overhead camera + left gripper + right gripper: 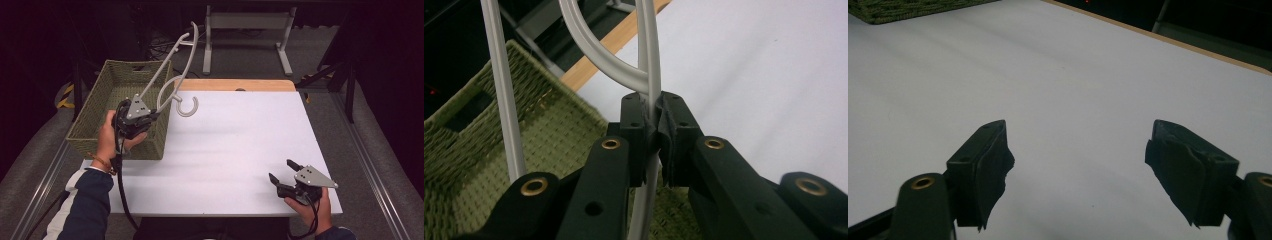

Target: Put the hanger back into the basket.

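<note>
A pale grey plastic hanger [162, 66] hangs tilted in the air over the right rim of a green woven basket [90, 115], its hook [187, 112] low over the white table [235, 135]. My left gripper [154, 115] is shut on one thin rod of the hanger [647, 60], and the pads [636, 125] press on it from both sides above the basket's weave [559, 135]. My right gripper [281, 170] rests near the table's front right corner. Its jaws stand apart with nothing between them, over bare table [1078, 150].
The basket stands at the table's left side, overhanging its edge. A wooden strip [235, 85] runs along the far edge. A white metal frame [247, 22] stands on the floor beyond the table.
</note>
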Available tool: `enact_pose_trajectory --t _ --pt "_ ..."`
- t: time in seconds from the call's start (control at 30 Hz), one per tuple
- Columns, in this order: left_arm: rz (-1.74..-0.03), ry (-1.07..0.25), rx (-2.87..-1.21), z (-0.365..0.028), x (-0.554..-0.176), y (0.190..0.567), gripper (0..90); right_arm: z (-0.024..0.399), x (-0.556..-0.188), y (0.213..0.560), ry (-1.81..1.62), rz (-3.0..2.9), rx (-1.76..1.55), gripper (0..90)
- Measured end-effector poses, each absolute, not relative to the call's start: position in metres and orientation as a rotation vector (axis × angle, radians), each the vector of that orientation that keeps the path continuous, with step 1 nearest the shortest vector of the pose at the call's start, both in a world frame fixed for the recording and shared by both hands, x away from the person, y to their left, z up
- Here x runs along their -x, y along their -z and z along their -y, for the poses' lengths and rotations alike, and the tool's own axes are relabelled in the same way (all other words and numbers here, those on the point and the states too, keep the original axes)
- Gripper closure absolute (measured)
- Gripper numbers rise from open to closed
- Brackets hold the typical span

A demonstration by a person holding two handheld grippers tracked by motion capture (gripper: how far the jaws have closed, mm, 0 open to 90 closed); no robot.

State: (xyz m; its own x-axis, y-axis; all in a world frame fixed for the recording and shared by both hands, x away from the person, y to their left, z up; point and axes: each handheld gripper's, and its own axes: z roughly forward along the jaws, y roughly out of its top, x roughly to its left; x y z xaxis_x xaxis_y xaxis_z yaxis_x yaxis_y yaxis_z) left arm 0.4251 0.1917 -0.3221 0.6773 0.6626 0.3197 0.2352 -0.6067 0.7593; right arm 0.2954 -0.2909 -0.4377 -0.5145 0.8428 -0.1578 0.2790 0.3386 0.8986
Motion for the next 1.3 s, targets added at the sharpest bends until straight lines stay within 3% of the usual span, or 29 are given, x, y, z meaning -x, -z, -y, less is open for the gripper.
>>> enact_pose_trajectory --t 0.7,1.3 --pt "-0.856 -0.723 -2.196 -0.231 -0.447 0.343 82.2 0.289 -0.295 0.436 -1.151 -1.95 -0.955 24.1" --pt "-0.929 -0.684 -2.265 -0.235 -0.46 0.357 82.1 0.265 -0.316 0.425 -1.178 -1.871 -0.867 14.3"
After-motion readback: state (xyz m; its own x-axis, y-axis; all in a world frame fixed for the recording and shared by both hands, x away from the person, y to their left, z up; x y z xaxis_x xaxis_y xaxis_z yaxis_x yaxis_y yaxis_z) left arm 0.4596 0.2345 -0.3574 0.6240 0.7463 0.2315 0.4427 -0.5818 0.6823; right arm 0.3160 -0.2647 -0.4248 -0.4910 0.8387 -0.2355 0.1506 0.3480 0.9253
